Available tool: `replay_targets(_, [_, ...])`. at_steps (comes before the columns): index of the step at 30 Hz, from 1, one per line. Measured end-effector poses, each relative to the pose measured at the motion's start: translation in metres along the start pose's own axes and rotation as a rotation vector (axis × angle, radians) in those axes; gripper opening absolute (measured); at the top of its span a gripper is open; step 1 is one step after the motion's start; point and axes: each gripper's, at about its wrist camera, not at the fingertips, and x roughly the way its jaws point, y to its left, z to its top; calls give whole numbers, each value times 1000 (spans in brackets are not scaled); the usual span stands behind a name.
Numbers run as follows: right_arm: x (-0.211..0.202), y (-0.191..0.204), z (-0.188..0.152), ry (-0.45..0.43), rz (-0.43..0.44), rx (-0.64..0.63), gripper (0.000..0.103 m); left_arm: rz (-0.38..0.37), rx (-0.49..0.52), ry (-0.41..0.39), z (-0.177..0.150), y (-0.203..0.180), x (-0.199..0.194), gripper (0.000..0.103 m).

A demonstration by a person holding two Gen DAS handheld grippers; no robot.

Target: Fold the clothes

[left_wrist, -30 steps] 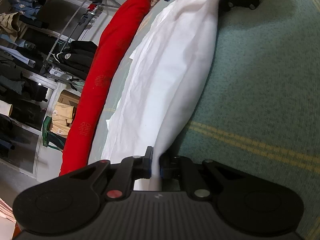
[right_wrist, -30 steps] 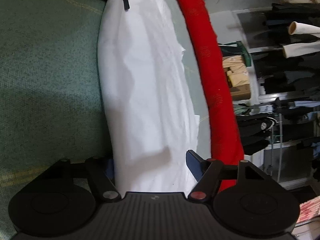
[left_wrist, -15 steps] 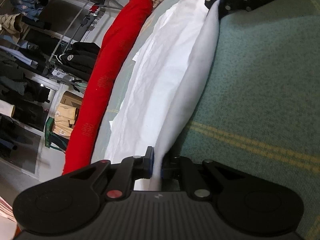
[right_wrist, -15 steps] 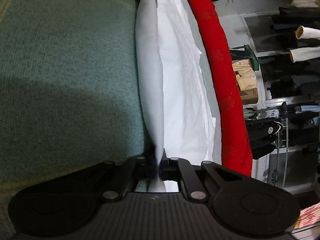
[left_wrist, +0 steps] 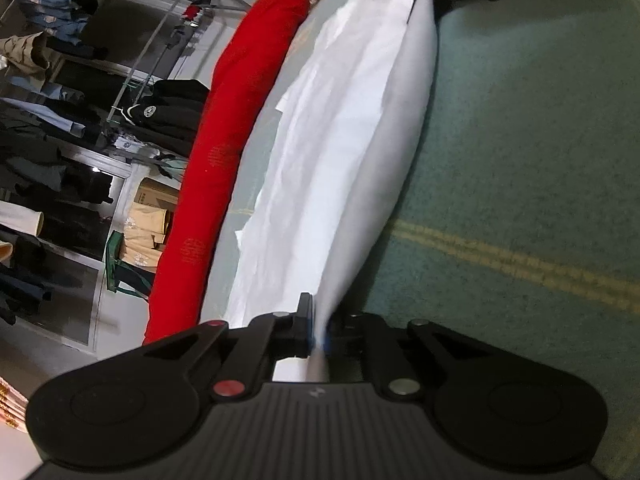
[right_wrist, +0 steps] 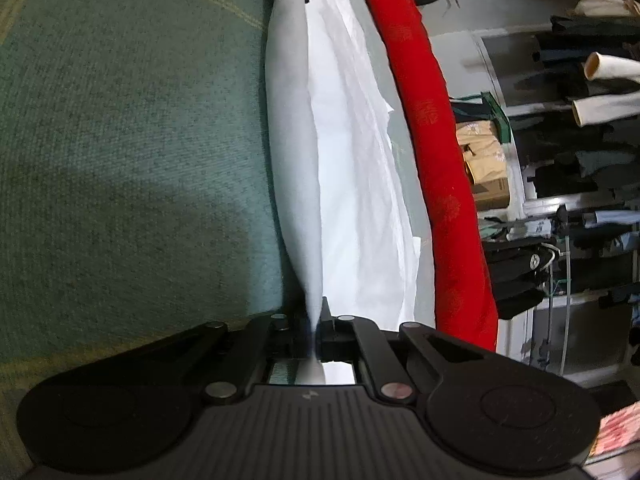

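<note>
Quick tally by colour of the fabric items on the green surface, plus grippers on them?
White garment: 1
Red fabric roll: 1
Grippers shut on the white garment: 2, left gripper, right gripper
Total: 4

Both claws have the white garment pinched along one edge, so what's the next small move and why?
Probably lift both together and carry the held edge toward the red roll. The left claw and right claw are shut on opposite ends of the white garment, its edge taut between them above the green cloth, the rest lying flat.

Dim indoor light, strong fisheye bending at edges, slight blur.
</note>
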Motion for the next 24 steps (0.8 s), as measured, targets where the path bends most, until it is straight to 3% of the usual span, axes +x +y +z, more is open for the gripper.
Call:
replay_targets(8, [0,-2,1,-2,-17,10,5,15,5,-22,0,1,-3,0])
replay_targets(17, [-43,-23,6,-26,-28,27,5,39,5,-60,-2,23,-33,0])
replay_targets(24, [-98,-7,6,-34,72,38,5,-30,103,-76,-16,2,-85,0])
